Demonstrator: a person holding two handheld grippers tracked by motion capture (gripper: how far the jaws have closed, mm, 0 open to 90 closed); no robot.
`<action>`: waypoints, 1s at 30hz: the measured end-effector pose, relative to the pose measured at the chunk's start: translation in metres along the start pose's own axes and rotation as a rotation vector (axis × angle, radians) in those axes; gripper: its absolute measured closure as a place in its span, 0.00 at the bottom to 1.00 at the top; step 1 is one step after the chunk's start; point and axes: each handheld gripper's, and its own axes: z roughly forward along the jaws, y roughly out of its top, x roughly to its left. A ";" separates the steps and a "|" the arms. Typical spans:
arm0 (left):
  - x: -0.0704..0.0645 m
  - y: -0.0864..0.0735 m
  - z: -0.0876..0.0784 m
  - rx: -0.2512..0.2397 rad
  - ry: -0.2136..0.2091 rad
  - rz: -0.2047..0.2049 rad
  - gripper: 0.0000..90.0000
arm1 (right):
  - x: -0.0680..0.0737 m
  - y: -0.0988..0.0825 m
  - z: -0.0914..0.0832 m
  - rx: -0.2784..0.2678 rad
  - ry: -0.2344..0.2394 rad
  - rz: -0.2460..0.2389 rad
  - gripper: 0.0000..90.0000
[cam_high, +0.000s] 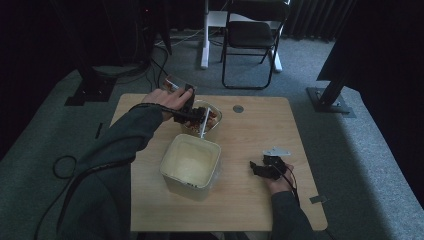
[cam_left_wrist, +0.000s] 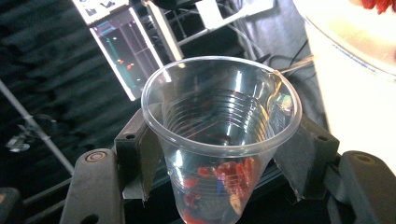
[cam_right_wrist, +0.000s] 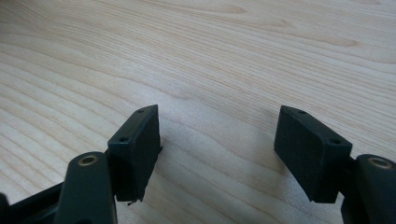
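Pale wood table (cam_high: 250, 200) stands on grey carpet (cam_high: 360, 150).

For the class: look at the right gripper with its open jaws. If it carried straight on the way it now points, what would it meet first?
Most likely the wooden table top. The right gripper points down at bare wood with nothing between its jaws; in the high view the white container lies farther off, though depth is hard to judge.
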 end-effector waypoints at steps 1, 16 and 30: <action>0.000 0.001 0.000 0.001 -0.004 -0.003 0.41 | 0.000 0.000 0.000 0.000 0.000 0.000 0.34; 0.000 0.000 0.001 0.010 -0.001 -0.003 0.43 | 0.000 0.000 0.000 0.000 0.000 0.000 0.34; -0.003 -0.001 0.005 0.041 0.002 0.001 0.43 | 0.000 0.000 0.000 0.000 -0.001 -0.002 0.34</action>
